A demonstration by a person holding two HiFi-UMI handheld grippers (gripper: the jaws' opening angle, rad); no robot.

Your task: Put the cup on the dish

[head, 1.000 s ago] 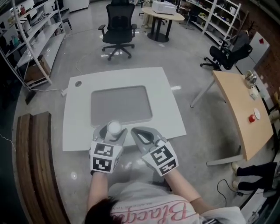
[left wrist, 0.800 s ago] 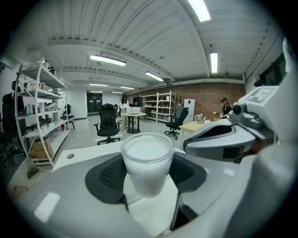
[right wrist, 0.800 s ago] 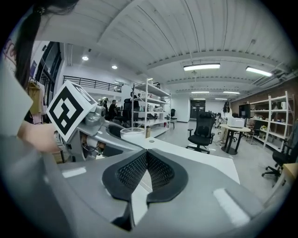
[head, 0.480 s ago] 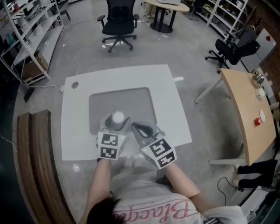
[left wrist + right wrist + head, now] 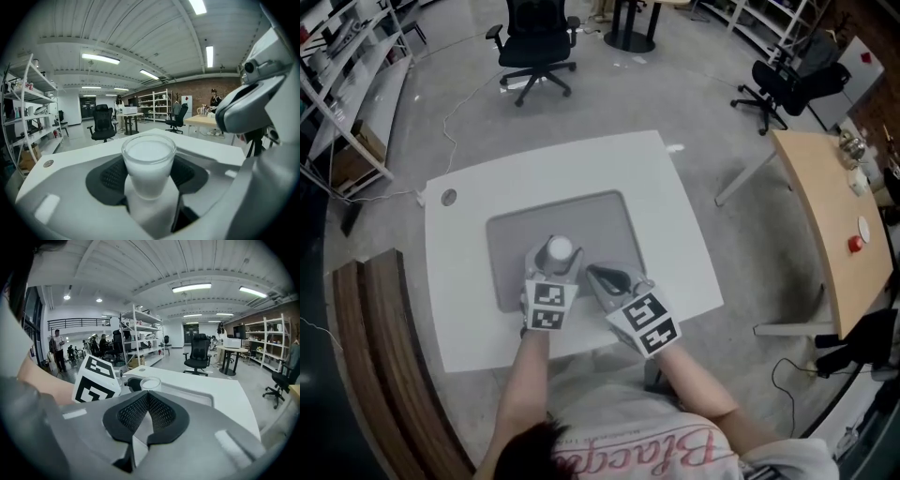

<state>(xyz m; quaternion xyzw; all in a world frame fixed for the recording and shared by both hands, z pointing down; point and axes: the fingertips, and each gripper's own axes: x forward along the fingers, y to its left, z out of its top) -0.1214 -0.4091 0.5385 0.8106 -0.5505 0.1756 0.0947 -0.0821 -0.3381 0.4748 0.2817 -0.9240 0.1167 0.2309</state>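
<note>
A white-filled clear cup [image 5: 559, 249] stands upright between the jaws of my left gripper [image 5: 556, 260], whose black pads press its sides; the left gripper view shows the cup [image 5: 149, 161] close up, held in that gripper [image 5: 148, 174]. It hangs over the near part of a grey rectangular dish [image 5: 600, 220] on the white table [image 5: 675, 216]. Just to the right, my right gripper [image 5: 596, 275] is shut with nothing in it; its pads meet in the right gripper view [image 5: 147, 398], where the cup [image 5: 150, 383] and the dish rim [image 5: 190, 393] also show.
A round grommet hole [image 5: 448, 197] sits at the table's far left corner. A wooden bench [image 5: 384, 356] runs along the left, a wooden desk [image 5: 839, 225] stands to the right, and office chairs [image 5: 534, 42] stand beyond on the concrete floor.
Both grippers have moved forward from the table's near edge onto the table. The cup, still held by the left gripper, now hangs over the grey dish.
</note>
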